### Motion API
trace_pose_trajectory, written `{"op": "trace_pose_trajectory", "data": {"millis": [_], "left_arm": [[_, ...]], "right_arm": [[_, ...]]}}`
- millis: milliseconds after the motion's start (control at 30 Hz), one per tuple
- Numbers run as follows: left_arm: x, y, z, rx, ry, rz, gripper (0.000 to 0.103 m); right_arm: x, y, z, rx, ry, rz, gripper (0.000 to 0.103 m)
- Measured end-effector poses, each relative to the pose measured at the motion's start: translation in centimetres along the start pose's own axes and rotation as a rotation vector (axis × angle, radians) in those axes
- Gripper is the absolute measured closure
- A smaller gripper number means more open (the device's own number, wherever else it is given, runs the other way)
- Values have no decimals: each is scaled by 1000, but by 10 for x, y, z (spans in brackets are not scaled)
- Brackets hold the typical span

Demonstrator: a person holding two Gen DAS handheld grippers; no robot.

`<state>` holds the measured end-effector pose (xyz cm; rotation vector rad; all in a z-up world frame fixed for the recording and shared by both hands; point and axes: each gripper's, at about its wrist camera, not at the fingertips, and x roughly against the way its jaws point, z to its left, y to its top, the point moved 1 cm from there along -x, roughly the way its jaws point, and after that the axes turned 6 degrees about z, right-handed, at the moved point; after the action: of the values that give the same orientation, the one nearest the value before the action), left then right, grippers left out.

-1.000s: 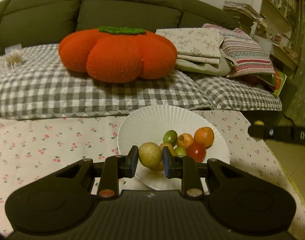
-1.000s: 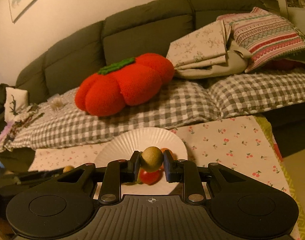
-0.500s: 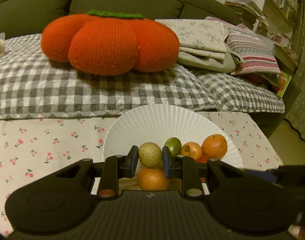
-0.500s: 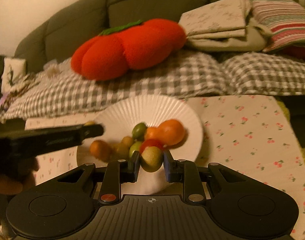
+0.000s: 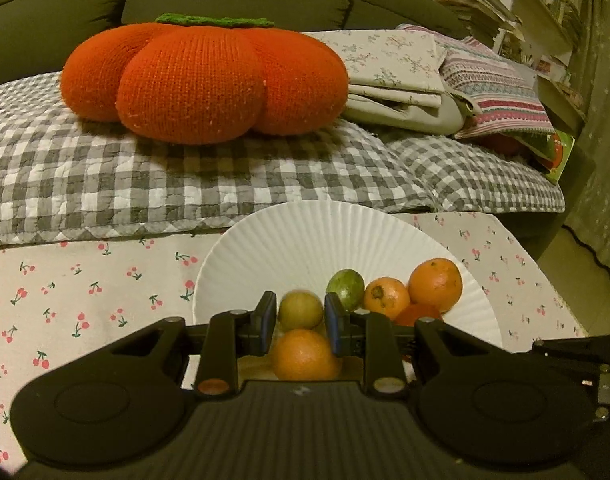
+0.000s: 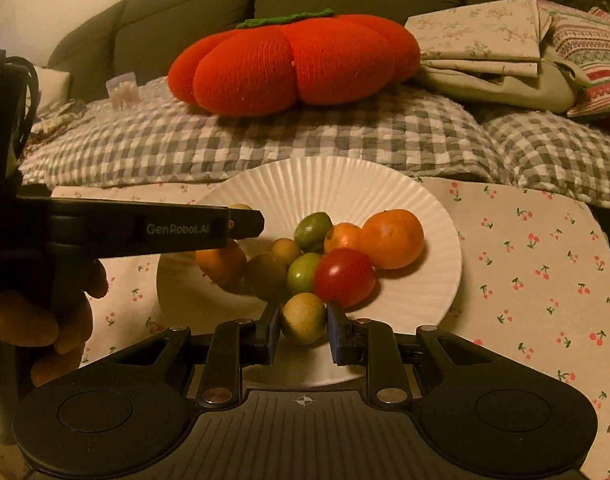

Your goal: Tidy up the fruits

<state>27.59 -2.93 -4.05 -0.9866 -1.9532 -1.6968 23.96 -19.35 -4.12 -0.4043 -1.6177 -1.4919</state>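
A white paper plate (image 5: 325,240) (image 6: 345,184) on the cherry-print cloth holds several fruits: oranges (image 5: 435,285) (image 6: 391,238), a red tomato (image 6: 344,277) and green ones (image 5: 345,285). My left gripper (image 5: 301,308) hangs over the plate's left part, above an orange (image 5: 305,354). Its jaws are opening, and a blurred yellow-green fruit (image 5: 301,311) sits loose between the pads. In the right wrist view the left gripper (image 6: 247,222) reaches in from the left. My right gripper (image 6: 303,320) is shut on a brownish-green fruit (image 6: 303,318) just over the plate's near rim.
A person's hand (image 6: 45,320) holds the left tool. Behind the table is a sofa with a checked blanket (image 5: 185,184), an orange pumpkin cushion (image 5: 201,80) and folded linens (image 5: 405,80). The table's right edge (image 5: 545,280) drops to the floor; shelves (image 5: 553,8) stand beyond.
Both grippers came down and forward over the plate with their fruits. The left fruit now looks blurred and loose between the pads. The right gripper sank to the near rim.
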Motion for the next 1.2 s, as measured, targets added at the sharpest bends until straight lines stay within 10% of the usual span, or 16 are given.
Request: {"op": "trace_pose_trajectory", "data": {"millis": [867,1200], "left_arm": [[85,-8,-30,1,118,-16,49],[137,-39,-37,29,229,-22,22]], "right_arm": [[46,11,-26,-185,-12,-55,50],[83,-1,-5,-170,-23,-64,30]]}}
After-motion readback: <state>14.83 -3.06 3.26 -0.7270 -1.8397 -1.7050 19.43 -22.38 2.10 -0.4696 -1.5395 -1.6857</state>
